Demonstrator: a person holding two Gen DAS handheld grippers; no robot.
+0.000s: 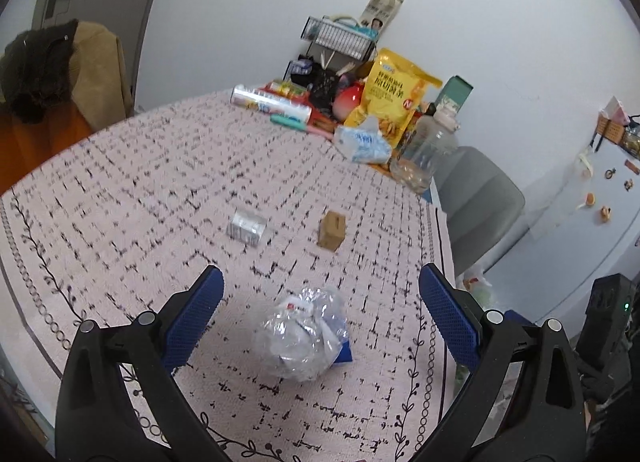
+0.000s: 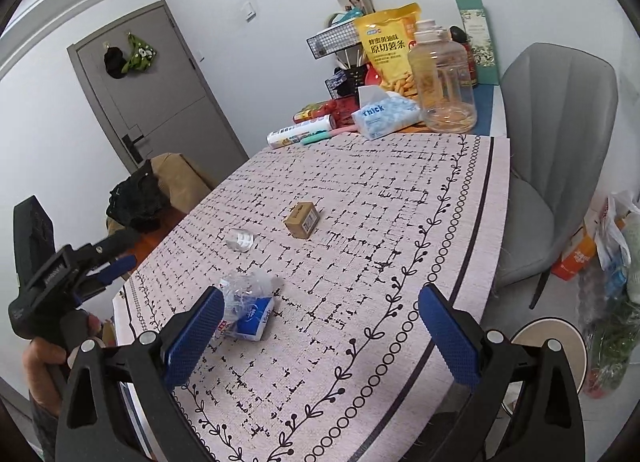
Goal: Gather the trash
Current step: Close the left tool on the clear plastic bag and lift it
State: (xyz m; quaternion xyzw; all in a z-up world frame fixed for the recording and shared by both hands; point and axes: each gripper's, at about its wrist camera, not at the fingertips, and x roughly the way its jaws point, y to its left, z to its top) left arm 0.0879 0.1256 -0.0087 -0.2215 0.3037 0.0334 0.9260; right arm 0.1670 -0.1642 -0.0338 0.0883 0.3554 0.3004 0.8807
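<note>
A crumpled clear plastic wrapper (image 1: 302, 332) lies on the pink patterned tablecloth (image 1: 120, 181), over a small blue tissue pack (image 1: 344, 354). My left gripper (image 1: 320, 298) stands open just above it, one blue finger on either side. Farther on lie a small clear foil-like packet (image 1: 247, 226) and a little cardboard box (image 1: 333, 229). In the right wrist view the wrapper (image 2: 248, 290) and tissue pack (image 2: 252, 320) sit beside the left finger of my open right gripper (image 2: 320, 314). The box (image 2: 303, 219) and the packet (image 2: 240, 240) lie beyond. The left gripper (image 2: 116, 266) hangs at the table's left edge in a hand (image 2: 44, 358).
The table's far end is crowded: a yellow snack bag (image 1: 394, 101), a tissue box (image 1: 362, 141), a clear jug (image 1: 426, 149), a roll (image 1: 270, 101) and a wire rack (image 1: 340, 37). A grey chair (image 2: 556, 133) stands at the right, bags (image 2: 612, 262) on the floor beside it.
</note>
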